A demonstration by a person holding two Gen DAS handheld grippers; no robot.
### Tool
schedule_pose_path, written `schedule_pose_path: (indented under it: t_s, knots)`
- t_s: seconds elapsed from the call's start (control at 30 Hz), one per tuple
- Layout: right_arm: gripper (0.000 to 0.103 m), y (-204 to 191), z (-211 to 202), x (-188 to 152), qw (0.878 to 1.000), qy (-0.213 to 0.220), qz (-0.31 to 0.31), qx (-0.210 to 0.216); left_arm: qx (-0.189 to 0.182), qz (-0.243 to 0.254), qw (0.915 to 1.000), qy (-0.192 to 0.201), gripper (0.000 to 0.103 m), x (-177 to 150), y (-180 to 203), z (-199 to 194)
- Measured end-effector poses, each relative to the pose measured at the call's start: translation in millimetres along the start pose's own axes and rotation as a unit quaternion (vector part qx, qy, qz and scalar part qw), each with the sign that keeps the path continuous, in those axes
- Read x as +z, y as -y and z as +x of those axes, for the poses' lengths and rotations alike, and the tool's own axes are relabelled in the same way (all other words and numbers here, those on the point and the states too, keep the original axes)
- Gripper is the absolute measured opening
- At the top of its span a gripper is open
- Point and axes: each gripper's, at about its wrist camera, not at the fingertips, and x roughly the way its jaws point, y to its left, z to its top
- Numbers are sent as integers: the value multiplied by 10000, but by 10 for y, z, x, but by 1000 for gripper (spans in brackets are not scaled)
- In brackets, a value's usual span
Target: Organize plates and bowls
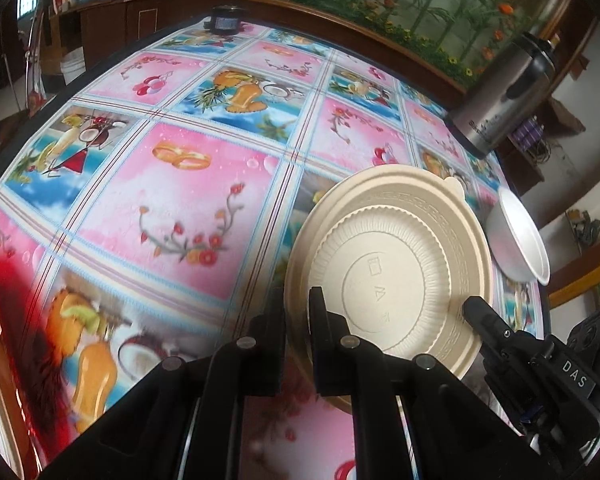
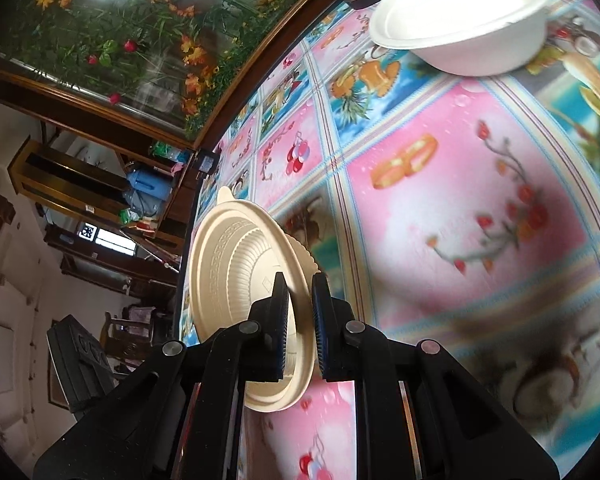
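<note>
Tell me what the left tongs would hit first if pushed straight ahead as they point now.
Nothing new: the left tongs already straddle the rim of the beige plates, apparently clamped on it. Pushed further, the rim would likely just slide deeper between the fingers, though depth is uncertain.

The table [image 1: 204, 184] is covered by a glossy oilcloth printed in squares: pink panels with rings, cherries and flower sprigs, blue panels with fruit and coconuts, divided by pale striped bands. A steel thermos [image 1: 504, 96] stands near the far right edge, its label reading "Bestrium" in the right wrist view. Just beside it, nearer the camera, a white bowl [image 2: 472, 20] sits upright on the cloth. A small dark object [image 1: 225, 20] rests at the far edge; what it is cannot be told. 2 wooden sideboards lie beyond.
</note>
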Motion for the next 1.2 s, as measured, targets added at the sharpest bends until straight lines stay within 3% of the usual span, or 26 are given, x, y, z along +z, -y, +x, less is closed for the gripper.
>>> schedule_pose_path:
  t_s: [0.67,1.2]
  knots:
    - [12,-17,-334,-525,9999,-47,-127,-45,248,393,9987,192,11,-563,-91,-396]
    - [13,-657,-275,-844,9970,-300,-622,350,318,-25,9962,806,11,-652,-657,-1081]
